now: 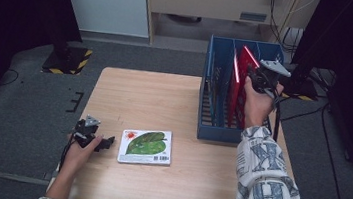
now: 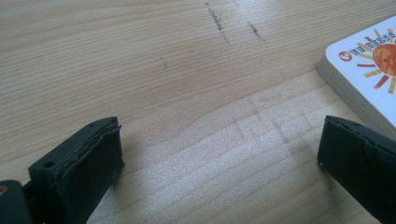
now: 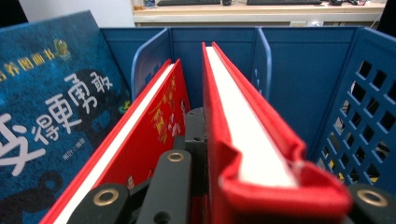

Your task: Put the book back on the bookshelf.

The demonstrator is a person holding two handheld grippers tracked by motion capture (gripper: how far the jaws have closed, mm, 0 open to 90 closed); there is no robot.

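A picture book (image 1: pixel 145 146) with a green leaf on its white cover lies flat near the table's front. Its corner, with an orange sun, shows in the left gripper view as the picture book (image 2: pixel 369 60). My left gripper (image 1: pixel 107 144) rests just left of it, open, with bare wood between the jaws of the left gripper (image 2: pixel 219 158). Over the blue crate (image 1: pixel 211 131), my right gripper (image 1: pixel 256 77) is shut on an upright red book (image 1: pixel 247 62). In the right gripper view this red book (image 3: pixel 247 154) stands spine-up in a slot between the dividers.
A second red book (image 3: pixel 149 135) leans just left of the held one. A dark blue book (image 3: pixel 46 107) with white lettering stands further left. The crate's latticed wall (image 3: pixel 369 126) is close on the right. Open wood tabletop (image 1: pixel 139 100) lies left of the crate.
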